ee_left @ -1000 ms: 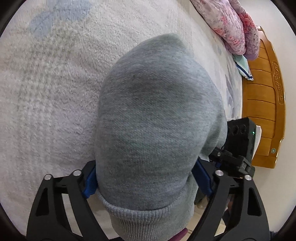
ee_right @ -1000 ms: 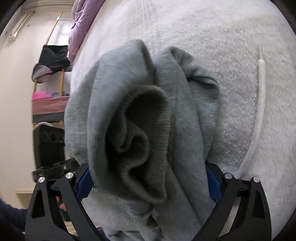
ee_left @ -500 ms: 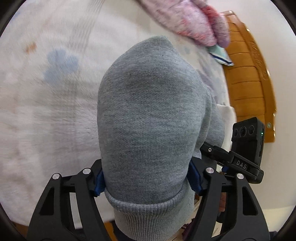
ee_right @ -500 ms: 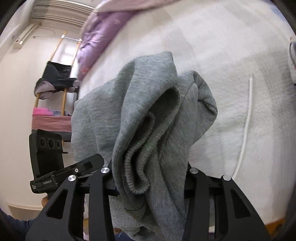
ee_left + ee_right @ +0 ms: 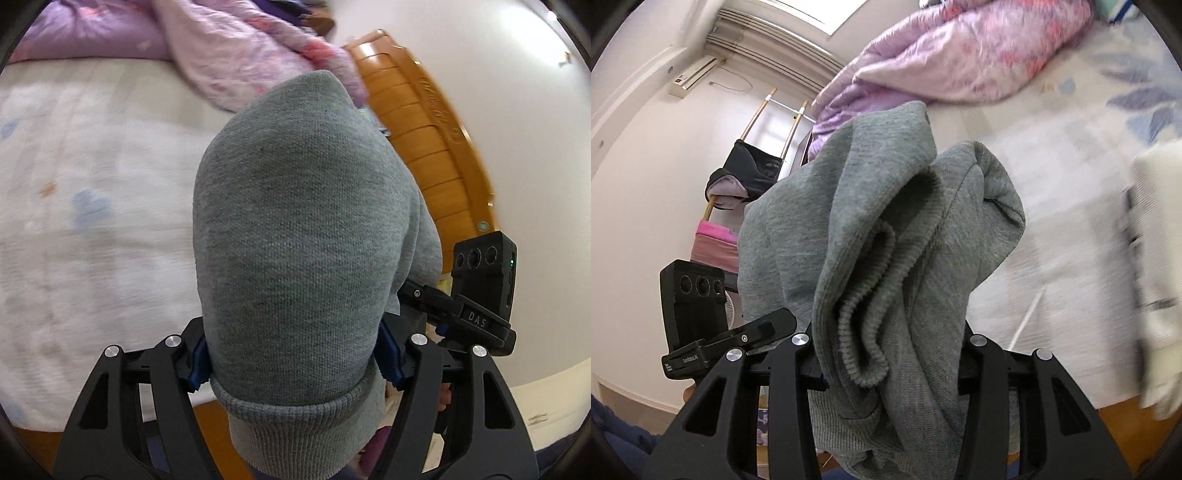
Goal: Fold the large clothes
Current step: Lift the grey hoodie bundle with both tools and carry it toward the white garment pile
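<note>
A grey knitted sweatshirt is bunched between the fingers of my left gripper, which is shut on it; its ribbed hem hangs below the jaws. The same grey sweatshirt is gathered in folds in my right gripper, which is shut on it, with a ribbed cuff curled at the front. Both grippers hold the cloth lifted above the white bed. The cloth hides both sets of fingertips. The other gripper's camera block shows at the right of the left wrist view and at the left of the right wrist view.
A pink and purple quilt lies at the far side of the bed, also in the right wrist view. A wooden headboard stands right. A clothes rack with dark garments stands left. A white folded item is at right.
Both grippers have risen and tilted up with the sweatshirt, so the quilt, headboard and walls have come into view. The right jaws have closed tighter on the cloth.
</note>
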A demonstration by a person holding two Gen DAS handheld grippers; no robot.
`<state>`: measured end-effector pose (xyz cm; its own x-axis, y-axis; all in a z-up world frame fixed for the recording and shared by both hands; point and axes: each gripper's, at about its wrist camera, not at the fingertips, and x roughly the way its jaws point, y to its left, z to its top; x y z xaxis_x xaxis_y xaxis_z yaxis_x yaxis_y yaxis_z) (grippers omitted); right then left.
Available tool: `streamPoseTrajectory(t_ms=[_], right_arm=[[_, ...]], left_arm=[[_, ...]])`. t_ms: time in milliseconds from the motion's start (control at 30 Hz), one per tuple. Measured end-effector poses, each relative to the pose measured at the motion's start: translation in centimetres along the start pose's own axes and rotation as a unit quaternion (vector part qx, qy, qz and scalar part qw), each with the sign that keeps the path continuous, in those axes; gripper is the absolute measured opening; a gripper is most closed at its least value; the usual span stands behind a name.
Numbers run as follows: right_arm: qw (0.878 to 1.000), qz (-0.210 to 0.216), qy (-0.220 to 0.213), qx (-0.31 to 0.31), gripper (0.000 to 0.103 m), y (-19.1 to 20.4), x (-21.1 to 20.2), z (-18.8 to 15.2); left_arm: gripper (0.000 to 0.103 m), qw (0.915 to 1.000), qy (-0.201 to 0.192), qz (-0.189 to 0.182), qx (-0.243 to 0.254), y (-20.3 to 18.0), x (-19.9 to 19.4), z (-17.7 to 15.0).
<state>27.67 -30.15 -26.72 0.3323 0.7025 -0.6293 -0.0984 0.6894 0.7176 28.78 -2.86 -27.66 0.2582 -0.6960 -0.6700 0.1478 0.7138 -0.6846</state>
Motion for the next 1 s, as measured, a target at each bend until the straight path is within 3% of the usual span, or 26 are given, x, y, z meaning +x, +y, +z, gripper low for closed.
streamPoseTrajectory(t_ms=[167, 400, 500, 633, 767, 900, 1000], right_arm=[[0.999, -0.029, -0.012, -0.017, 0.04, -5.1, -8.0, 3.4], [0.996, -0.091, -0.016, -0.02, 0.041, -15.3, -19.6, 8.3], [0.994, -0.108, -0.015, -0.017, 0.041, -18.4, -22.5, 9.9], [0.993, -0.115, 0.006, -0.018, 0.042, -22.4, -21.0, 11.3], [0.993, -0.104, 0.049, -0.001, 0.042, -27.2, -15.3, 11.8], [0.989, -0.111, 0.093, 0.016, 0.043, -31.2, -9.3, 11.0], [0.985, -0.13, 0.108, 0.034, 0.052, -33.5, -7.1, 10.5]], left_arm=[[0.069, 0.9995, -0.003, -0.03, 0.01, -7.5, 6.7, 1.1], [0.069, 0.996, 0.015, -0.088, -0.002, -19.6, 19.8, 2.4], [0.069, 0.9938, 0.02, -0.109, -0.014, -22.3, 23.9, 2.9], [0.07, 0.9939, 0.02, -0.104, -0.032, -21.4, 27.6, 2.9], [0.07, 0.9953, 0.037, -0.053, -0.073, -16.9, 31.9, 3.5], [0.073, 0.9882, 0.076, -0.01, -0.132, -10.5, 35.3, 3.1], [0.079, 0.9853, 0.091, 0.014, -0.144, -8.5, 36.4, 2.8]])
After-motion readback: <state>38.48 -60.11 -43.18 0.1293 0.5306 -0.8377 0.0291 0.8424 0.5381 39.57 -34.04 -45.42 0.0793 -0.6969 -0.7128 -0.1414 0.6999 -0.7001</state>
